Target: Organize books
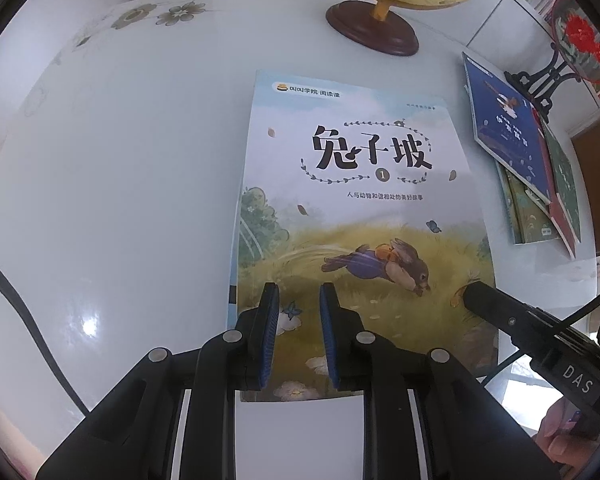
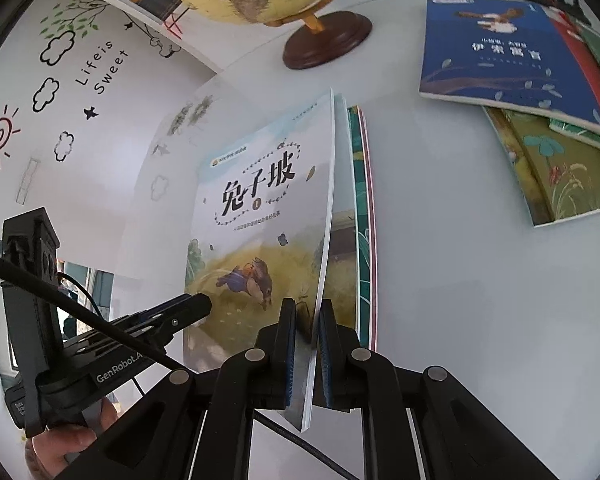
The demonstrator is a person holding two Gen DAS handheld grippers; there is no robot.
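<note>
A picture book with a running rabbit on its cover lies on the white table. My right gripper is shut on the rabbit book's right edge near the bottom corner and holds that edge tilted up. Under it lie thin books with green and pink edges. In the left wrist view the right gripper shows at the cover's right edge. My left gripper points down at the lower cover, jaws almost together, nothing between them. Its tip sits against the cover.
A loose pile of books topped by a blue one lies to the right. A globe on a dark wooden base stands behind the rabbit book. A black ornamental stand with a red disc is at the far right.
</note>
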